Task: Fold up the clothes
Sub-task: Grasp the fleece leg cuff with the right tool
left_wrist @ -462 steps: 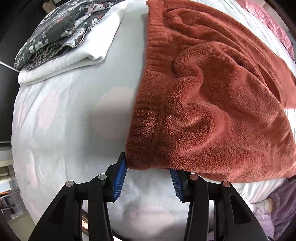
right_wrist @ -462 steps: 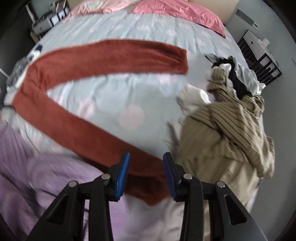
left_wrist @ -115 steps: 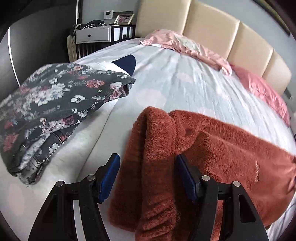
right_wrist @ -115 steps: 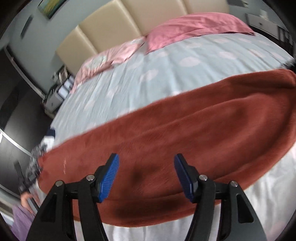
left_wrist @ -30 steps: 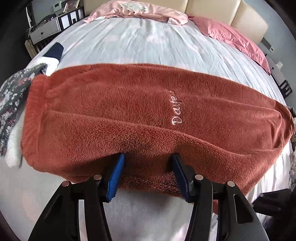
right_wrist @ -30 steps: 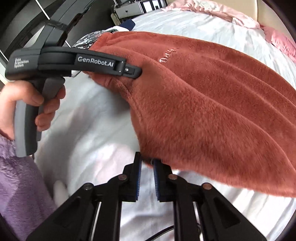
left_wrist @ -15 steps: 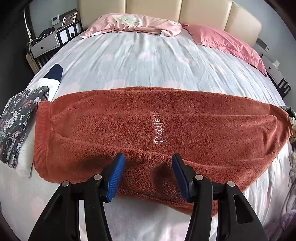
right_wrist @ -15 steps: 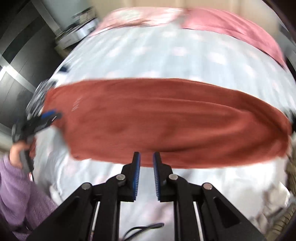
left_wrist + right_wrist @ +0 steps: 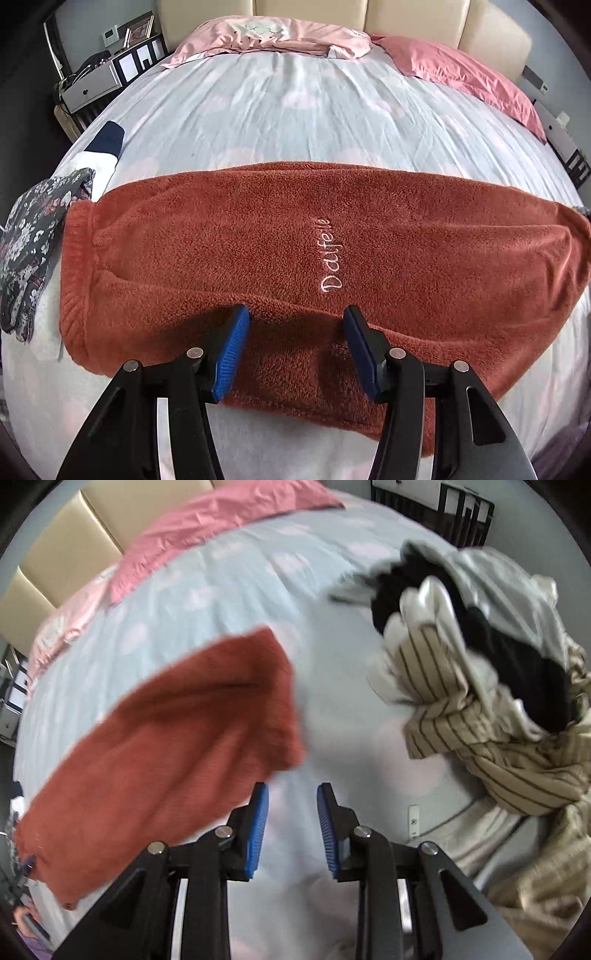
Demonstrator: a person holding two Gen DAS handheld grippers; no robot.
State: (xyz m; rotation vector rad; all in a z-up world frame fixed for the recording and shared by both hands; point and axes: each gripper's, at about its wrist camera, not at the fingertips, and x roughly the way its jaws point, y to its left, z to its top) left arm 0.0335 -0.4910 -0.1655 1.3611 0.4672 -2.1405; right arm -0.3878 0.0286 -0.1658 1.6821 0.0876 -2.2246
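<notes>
My right gripper (image 9: 291, 827) swung off toward cuff end, fingers now parted, empty. Left gripper (image 9: 295, 347) open above near edge. Rust-red fleece trousers (image 9: 295, 258) lie doubled lengthwise across pale blue bed sheet (image 9: 295, 110). First fold looks done; crosswise fold next.

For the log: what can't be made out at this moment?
- Rust fleece pants: the near hem is hidden behind the left claw in the left view.
- Unfolded clothes pile: motion-blurred and cut off by the right view's edge.
- Floral garment: cropped at the left view's edge.
</notes>
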